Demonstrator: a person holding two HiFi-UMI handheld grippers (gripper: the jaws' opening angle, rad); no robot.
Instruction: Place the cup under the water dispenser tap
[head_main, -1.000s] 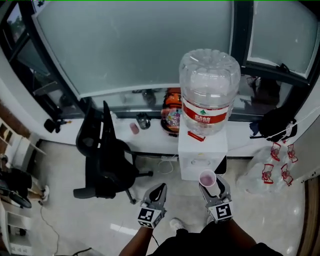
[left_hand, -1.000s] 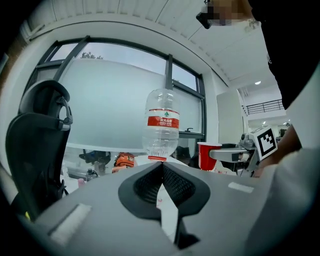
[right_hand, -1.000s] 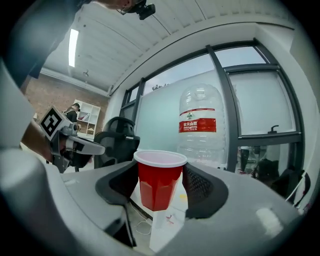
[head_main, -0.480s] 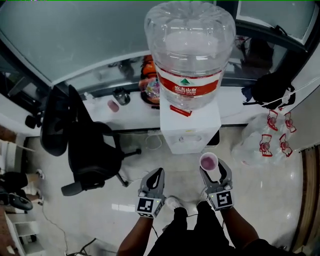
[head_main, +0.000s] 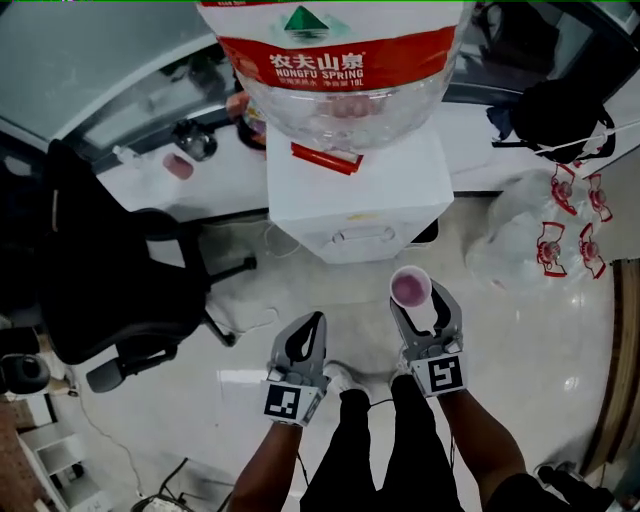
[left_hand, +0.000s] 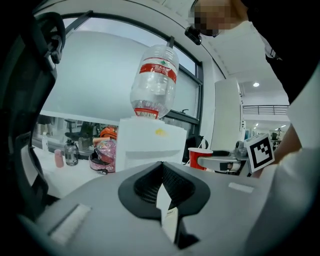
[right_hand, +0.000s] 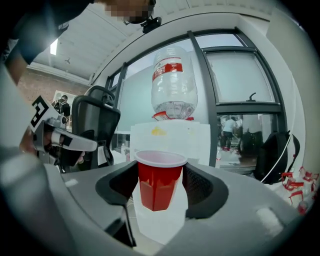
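A red cup (head_main: 411, 287) with a white rim stands upright between the jaws of my right gripper (head_main: 421, 302), which is shut on its sides. In the right gripper view the cup (right_hand: 159, 187) fills the gap between the pads, with the white water dispenser (right_hand: 170, 137) straight ahead and apart from it. The dispenser (head_main: 355, 205) carries a large clear bottle (head_main: 340, 70) with a red label. I cannot make out its taps. My left gripper (head_main: 312, 325) hangs beside the right one, shut and empty; its pads (left_hand: 169, 187) meet.
A black office chair (head_main: 90, 270) stands left of the dispenser. White plastic bags with red print (head_main: 560, 240) lie on the floor to the right, under a black backpack (head_main: 560, 110). Small bottles (head_main: 180, 165) sit on the white ledge behind. The person's legs (head_main: 380, 450) are below.
Both grippers and the head camera have sunk and come nearer the dispenser, which now looms large at the top. The cup stays in the right gripper; the left stays shut.
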